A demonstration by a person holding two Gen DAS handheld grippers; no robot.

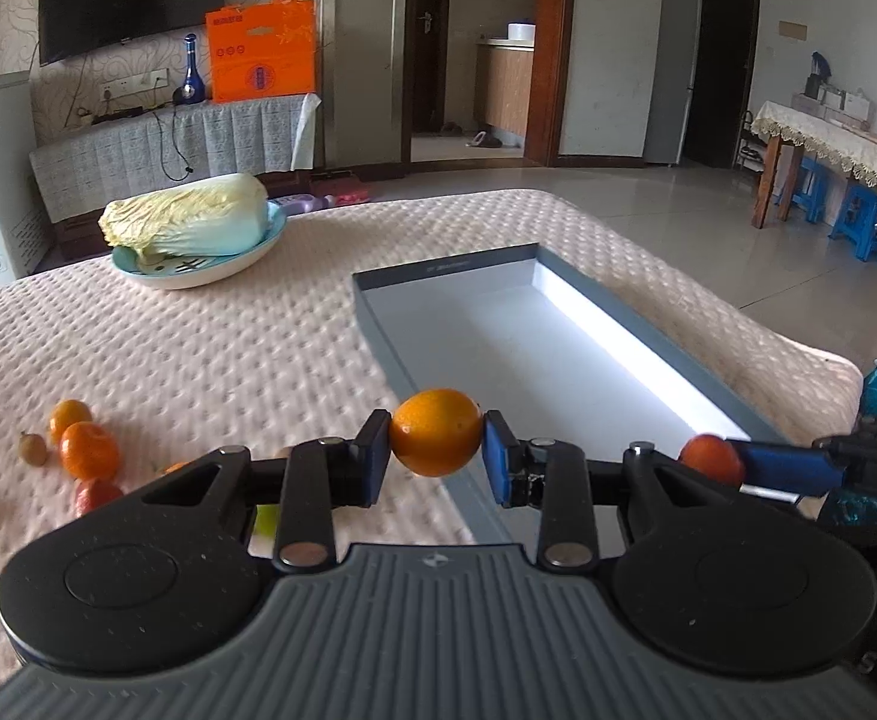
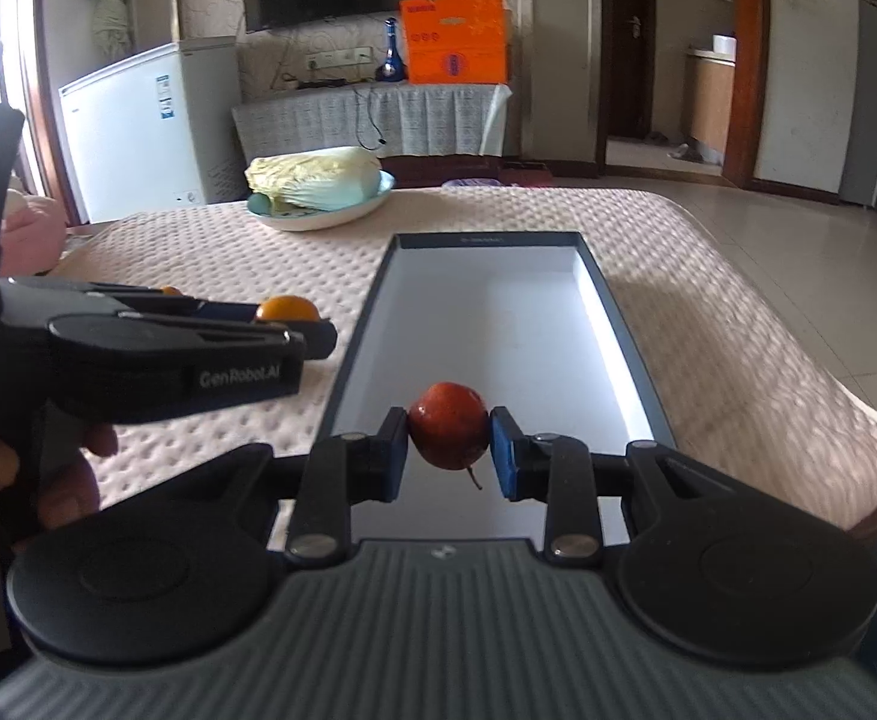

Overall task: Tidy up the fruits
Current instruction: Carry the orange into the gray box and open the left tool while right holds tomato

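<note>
- An orange (image 1: 436,440) is clamped between the blue pads of the left gripper (image 1: 436,444), held over the near left rim of the grey box (image 1: 378,324)
- A red fruit (image 2: 449,425) with a short stem is pinched by the right gripper (image 2: 449,435) above the box's near end
- More loose fruits (image 1: 87,450) are seen lying on the quilted cover (image 1: 198,360), left of the box
- A cabbage (image 1: 189,216) is seen resting on a plate (image 1: 198,276) farther back

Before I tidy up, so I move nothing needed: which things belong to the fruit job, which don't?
Job:
left gripper holding orange
right gripper holding red fruit
loose fruits
grey box

Lying about:
cabbage on plate
</note>
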